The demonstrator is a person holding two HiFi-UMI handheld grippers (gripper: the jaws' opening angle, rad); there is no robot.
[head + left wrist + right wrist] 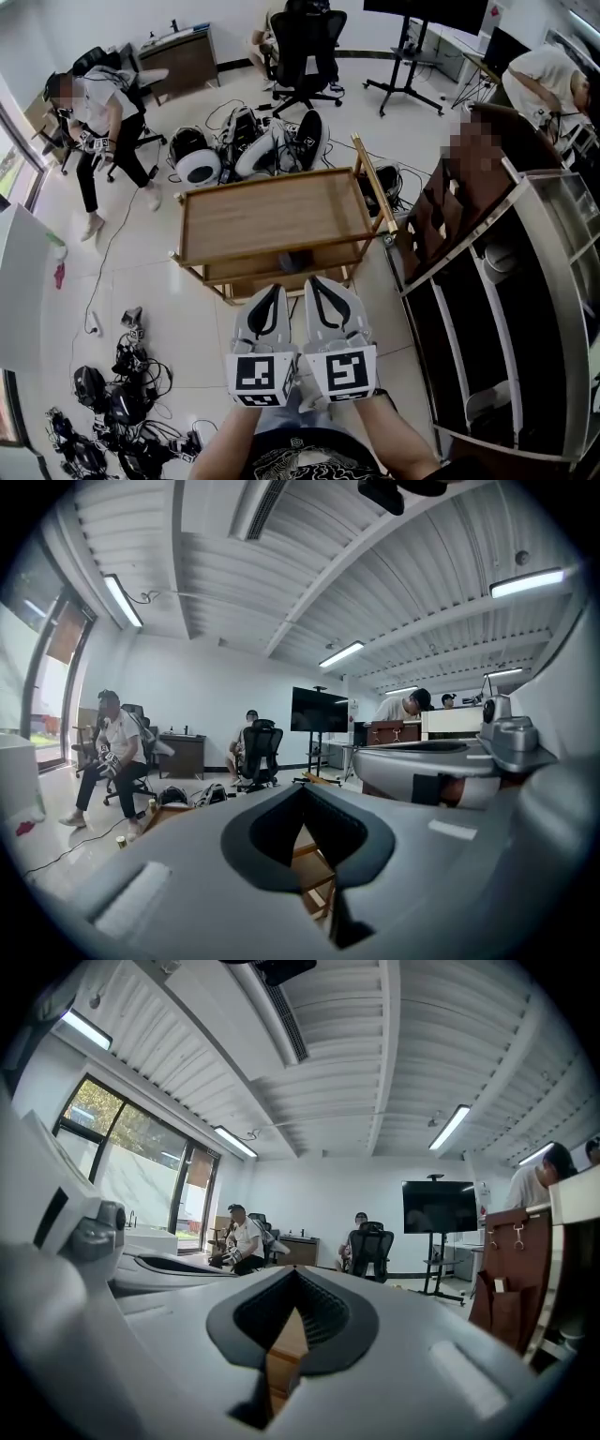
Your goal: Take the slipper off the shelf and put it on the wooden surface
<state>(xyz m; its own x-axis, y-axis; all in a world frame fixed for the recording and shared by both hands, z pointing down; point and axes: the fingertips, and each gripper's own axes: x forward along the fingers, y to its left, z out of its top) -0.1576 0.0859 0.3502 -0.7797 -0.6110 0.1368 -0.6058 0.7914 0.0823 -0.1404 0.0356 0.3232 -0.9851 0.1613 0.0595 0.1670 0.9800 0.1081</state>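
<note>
Holding the left gripper and the right gripper side by side just in front of your body, you have both aimed at the wooden cart, not at the shelf on your right. This reads as a rest pose and not a reach. Each gripper view shows its jaws pressed together at the tips with nothing between them, only a sliver of the cart's wood showing through the gap behind the pads. That makes sense while nothing has been picked up. The slipper seems to be the pale shape lying in an upper compartment of the shelf, well apart from both grippers. A second pale shape sits in a lower compartment, and both are too small to identify for certain. The cart's top is bare and directly ahead of you, so the drop-off spot is ready. Judging from this, the task has not started. You will need to turn right, spread the jaws of the right gripper because it is nearer the shelf, and go in along the compartment without catching its dividers.
</note>
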